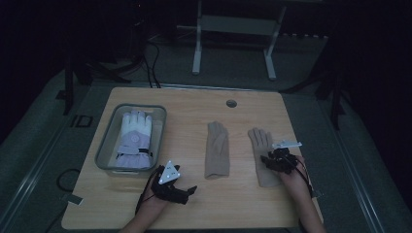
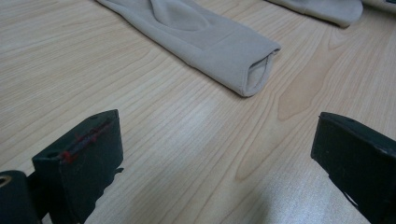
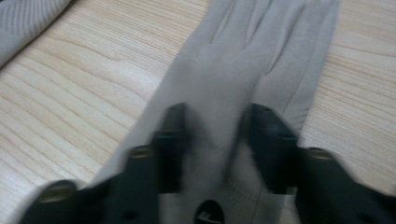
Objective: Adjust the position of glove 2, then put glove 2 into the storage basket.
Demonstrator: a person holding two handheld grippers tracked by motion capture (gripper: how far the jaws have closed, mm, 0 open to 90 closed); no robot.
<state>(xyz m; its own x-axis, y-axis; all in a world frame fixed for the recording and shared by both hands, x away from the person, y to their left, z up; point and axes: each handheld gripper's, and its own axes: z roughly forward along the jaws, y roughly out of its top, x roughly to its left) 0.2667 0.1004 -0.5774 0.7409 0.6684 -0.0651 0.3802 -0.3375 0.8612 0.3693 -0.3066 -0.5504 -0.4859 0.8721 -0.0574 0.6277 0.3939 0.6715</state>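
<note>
Two beige gloves lie flat on the wooden table (image 1: 194,213). My right gripper (image 1: 268,161) is down on the right glove (image 1: 259,140), over its palm. In the right gripper view the picture is blurred; the gripper (image 3: 215,135) has its jaws on either side of a raised fold of that glove (image 3: 252,56), pads against the fabric. The middle glove (image 1: 216,148) lies untouched, cuff toward me. My left gripper (image 1: 188,193) rests low near the front edge, open, nothing between its jaws. In its own view the gripper (image 2: 215,158) faces the middle glove's open cuff (image 2: 254,70).
A clear tray (image 1: 104,145) at the left holds a white and lavender padded glove (image 1: 133,138). A round cable hole (image 1: 231,103) sits near the table's far edge. A metal stand (image 1: 233,29) rises on the dark floor beyond.
</note>
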